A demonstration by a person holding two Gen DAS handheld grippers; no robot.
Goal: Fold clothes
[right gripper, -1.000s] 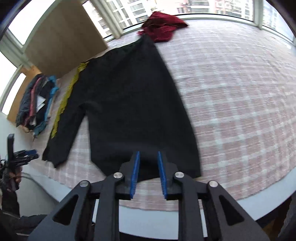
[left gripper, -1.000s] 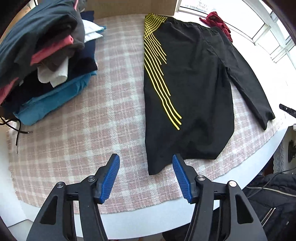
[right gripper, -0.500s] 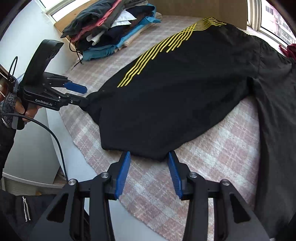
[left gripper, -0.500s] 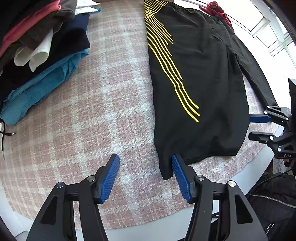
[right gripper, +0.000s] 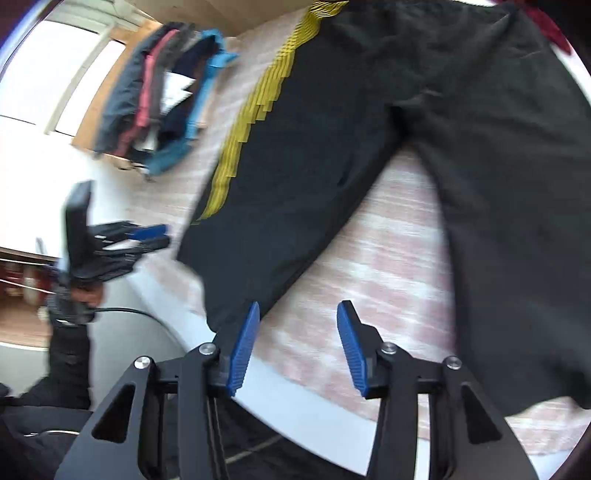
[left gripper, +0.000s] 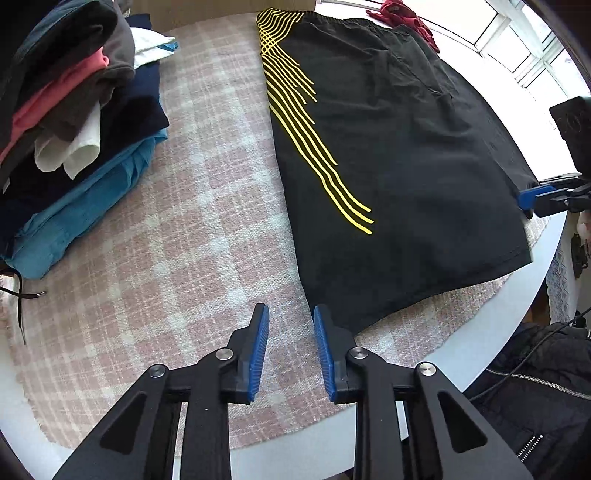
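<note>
A round white table (left gripper: 491, 332) is covered by a pink plaid cloth (left gripper: 207, 229), and most of that is taken up by the black shorts (left gripper: 388, 147) with yellow stripes, laid flat with the waistband at the far side and the hems toward the near edge. A stack of folded clothes (left gripper: 74, 122) is parked on the far left, and a red garment (left gripper: 402, 13) is bunched up by the window.

The left hand-held gripper (left gripper: 291, 350) has been narrowed a fair bit compared with half a second ago, though a gap is still left between the blue pads and nothing is held; the corner of the striped leg's hem sits right at its right pad. The right hand-held gripper (right gripper: 295, 347) has been swung round (its view is smeared with motion blur) and opened wider than before, with the inner hem corner of the same leg just beside its left pad.

So probably both hem corners are being lined up for a pinch, and the first fold hasn't been started yet. A clean grab on the left corner looks like what's needed next.
</note>
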